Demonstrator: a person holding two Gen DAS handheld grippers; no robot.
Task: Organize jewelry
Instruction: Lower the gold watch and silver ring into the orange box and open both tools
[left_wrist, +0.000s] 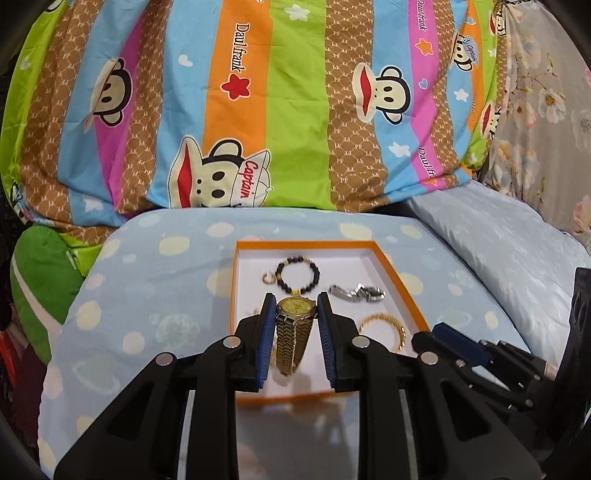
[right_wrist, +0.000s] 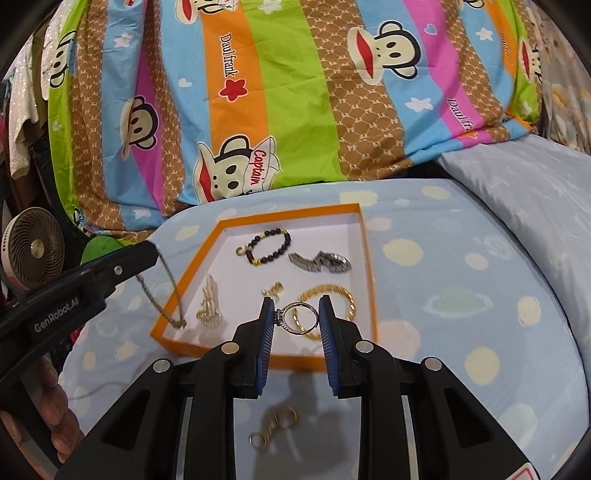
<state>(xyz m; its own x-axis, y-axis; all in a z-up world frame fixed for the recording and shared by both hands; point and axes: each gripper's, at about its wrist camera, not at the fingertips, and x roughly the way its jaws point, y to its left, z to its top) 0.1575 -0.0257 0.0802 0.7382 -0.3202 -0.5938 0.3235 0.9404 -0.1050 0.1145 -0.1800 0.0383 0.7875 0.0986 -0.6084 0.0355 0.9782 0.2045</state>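
An orange-rimmed white tray (left_wrist: 406, 291) (right_wrist: 369, 258) lies on the bed. My left gripper (left_wrist: 295, 306) is shut on a gold watch (left_wrist: 295, 308), whose band hangs down over the tray's near part. My right gripper (right_wrist: 297, 312) is shut on a silver ring (right_wrist: 301, 317) above the tray's near edge. In the tray lie a dark bead bracelet (right_wrist: 271, 245), a silver watch (right_wrist: 321, 262), a gold chain bracelet (right_wrist: 332, 295) and small gold pieces (right_wrist: 210, 306). The left gripper also shows in the right wrist view (right_wrist: 122, 266), with the watch band dangling.
A gold chain piece (right_wrist: 275, 428) lies on the blue dotted cover (right_wrist: 461, 295) in front of the tray. A striped monkey-print quilt (left_wrist: 295, 110) rises behind. A small fan (right_wrist: 33, 251) stands at the far left. A pale pillow (right_wrist: 535, 192) lies to the right.
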